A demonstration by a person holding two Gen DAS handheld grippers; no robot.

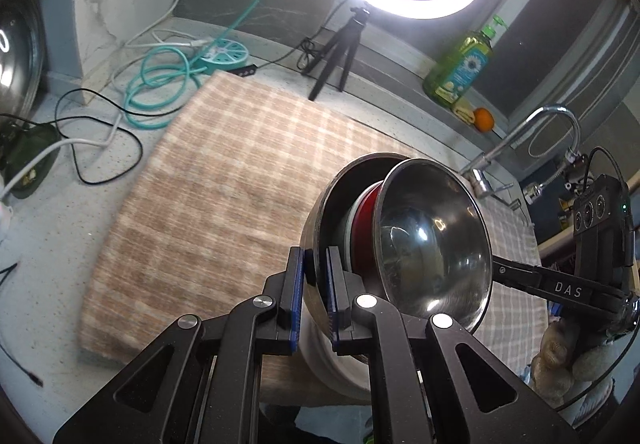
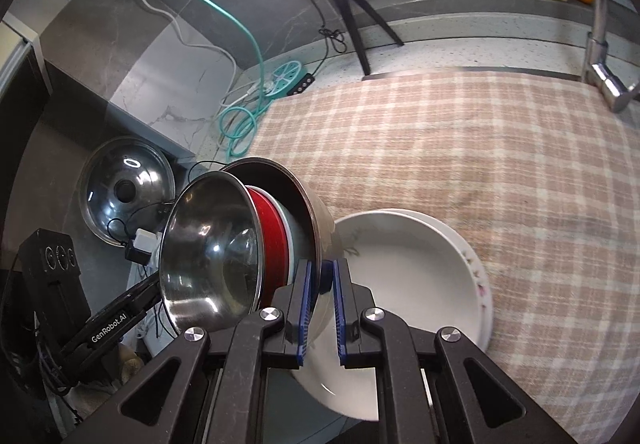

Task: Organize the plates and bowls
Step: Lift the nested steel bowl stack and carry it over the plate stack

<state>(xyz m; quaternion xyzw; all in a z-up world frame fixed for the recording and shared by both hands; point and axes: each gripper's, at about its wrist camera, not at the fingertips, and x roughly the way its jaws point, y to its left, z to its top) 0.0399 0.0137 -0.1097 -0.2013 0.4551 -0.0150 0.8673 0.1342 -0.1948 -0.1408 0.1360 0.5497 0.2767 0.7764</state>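
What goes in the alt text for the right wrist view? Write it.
The right gripper clamps the rim of a large steel bowl nesting a red bowl and a smaller steel bowl, above white plates on a checked cloth.

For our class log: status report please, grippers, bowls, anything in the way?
Left gripper and right gripper both shut on big steel bowl's rim. Bowl stack tilted, held above checked cloth. White plates directly underneath.

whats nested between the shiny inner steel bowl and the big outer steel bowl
A red bowl and a pale one behind it, seen in both wrist views between the inner steel bowl and outer steel bowl.
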